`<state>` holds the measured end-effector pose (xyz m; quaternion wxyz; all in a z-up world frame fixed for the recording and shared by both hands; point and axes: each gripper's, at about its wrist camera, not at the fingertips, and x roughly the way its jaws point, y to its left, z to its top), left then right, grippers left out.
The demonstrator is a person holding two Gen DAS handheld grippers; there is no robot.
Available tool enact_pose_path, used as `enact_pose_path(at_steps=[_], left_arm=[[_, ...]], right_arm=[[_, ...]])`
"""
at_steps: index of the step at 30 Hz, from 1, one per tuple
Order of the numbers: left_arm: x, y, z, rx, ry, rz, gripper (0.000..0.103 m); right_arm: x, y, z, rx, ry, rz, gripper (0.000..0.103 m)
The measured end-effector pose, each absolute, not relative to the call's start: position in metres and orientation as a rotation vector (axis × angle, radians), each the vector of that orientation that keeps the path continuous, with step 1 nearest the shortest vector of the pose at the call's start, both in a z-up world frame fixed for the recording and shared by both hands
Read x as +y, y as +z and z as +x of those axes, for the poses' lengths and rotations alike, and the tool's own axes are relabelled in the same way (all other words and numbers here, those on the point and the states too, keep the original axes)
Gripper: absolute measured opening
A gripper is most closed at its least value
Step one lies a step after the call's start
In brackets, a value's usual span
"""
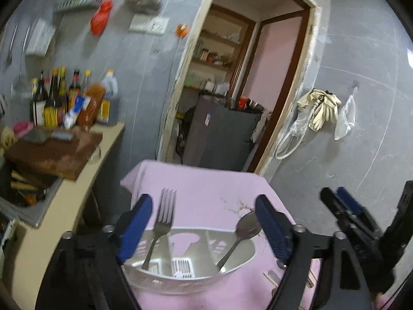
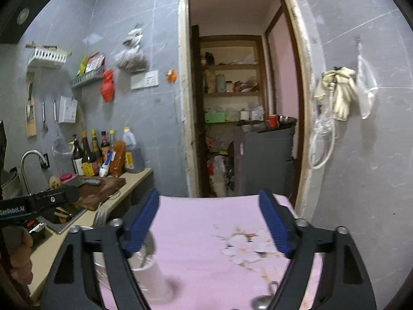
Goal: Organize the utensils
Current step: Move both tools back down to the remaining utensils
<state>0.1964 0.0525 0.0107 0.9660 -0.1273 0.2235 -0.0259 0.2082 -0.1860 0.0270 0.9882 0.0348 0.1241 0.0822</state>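
Note:
A white utensil holder [image 1: 189,271] stands on the pink-clothed table [image 1: 206,191]. A metal fork [image 1: 161,222] stands in its left compartment and a metal spoon [image 1: 242,232] leans in its right one. My left gripper [image 1: 204,224] is open and empty, just above and in front of the holder. My right gripper [image 2: 209,222] is open and empty above the table; it also shows in the left wrist view [image 1: 346,206]. The holder [image 2: 152,276] sits by its left finger. A metal utensil [image 2: 263,299] lies on the cloth at the bottom.
A kitchen counter [image 1: 85,178] at the left holds a wooden cutting board [image 1: 54,152], sauce bottles [image 1: 72,98] and a sink [image 2: 64,214]. An open doorway [image 2: 240,103] with a dark cabinet is behind the table. Chopsticks [image 1: 273,280] lie right of the holder.

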Motion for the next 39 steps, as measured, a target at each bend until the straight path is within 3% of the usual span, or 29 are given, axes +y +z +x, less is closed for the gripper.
enact_pose_path(at_steps=[4, 15, 32, 34, 36, 39], left_arm=[[0.016, 0.017, 0.191, 0.4, -0.028, -0.189, 0.1], [-0.064, 0.003, 0.18, 0.398, -0.023, -0.163, 0.1], [-0.139, -0.101, 0.2, 0.719, 0.062, -0.214, 0.099], [-0.144, -0.112, 0.206, 0.75, 0.054, -0.231, 0.093], [-0.148, -0.12, 0.212, 0.781, 0.045, -0.241, 0.087], [-0.153, -0.135, 0.222, 0.825, 0.04, -0.255, 0.075]], right_arm=[[-0.222, 0.029, 0.199, 0.255, 0.125, 0.063, 0.098], [-0.299, 0.004, 0.211, 0.369, 0.081, 0.022, 0.1], [-0.354, -0.11, 0.276, 0.623, 0.222, 0.016, 0.1], [-0.353, -0.119, 0.281, 0.637, 0.237, 0.019, 0.096], [-0.351, -0.128, 0.287, 0.649, 0.244, 0.015, 0.08], [-0.346, -0.141, 0.297, 0.674, 0.263, 0.017, 0.069]])
